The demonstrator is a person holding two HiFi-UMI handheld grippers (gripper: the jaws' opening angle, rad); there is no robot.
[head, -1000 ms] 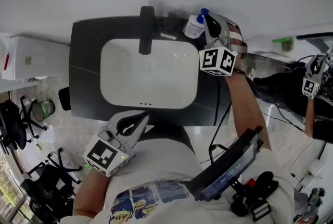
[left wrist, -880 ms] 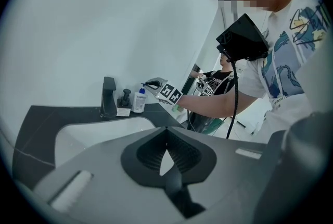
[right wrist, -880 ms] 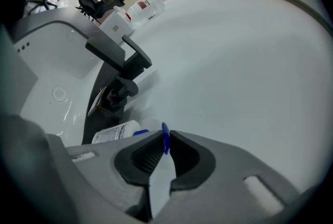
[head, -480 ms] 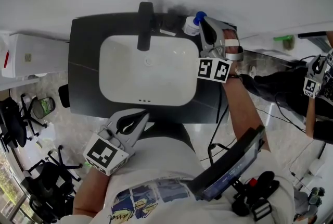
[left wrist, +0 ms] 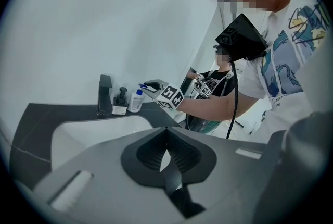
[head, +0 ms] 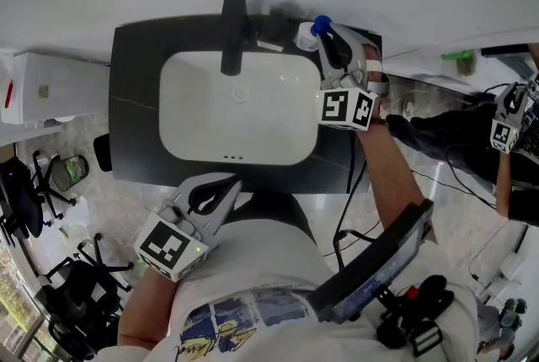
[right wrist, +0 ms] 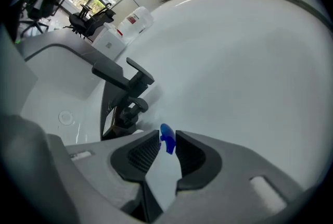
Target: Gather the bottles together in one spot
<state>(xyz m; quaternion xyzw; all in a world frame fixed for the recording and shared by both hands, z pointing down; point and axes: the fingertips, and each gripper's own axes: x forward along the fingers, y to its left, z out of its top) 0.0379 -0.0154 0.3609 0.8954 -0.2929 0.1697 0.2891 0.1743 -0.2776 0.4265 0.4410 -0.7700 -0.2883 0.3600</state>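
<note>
The white bottle [head: 306,37] stands on the bench [head: 135,99] at the upper centre of the head view, just beside the dark pump bottle [left wrist: 121,99] by the faucet [head: 232,36]. The gathering looks nearly done, with only a clean withdrawal left. The white bottle is upright, long axis vertical, blue pump uppermost. The right tongs [right wrist: 167,145] have just been opening; the pump sits loosely between them. The left tongs [left wrist: 166,140] are closed and empty.

A white plastic bottle with a blue pump top [head: 306,35] stands upright at upper centre. A black pump bottle [left wrist: 121,102] stands just left of it.
</note>
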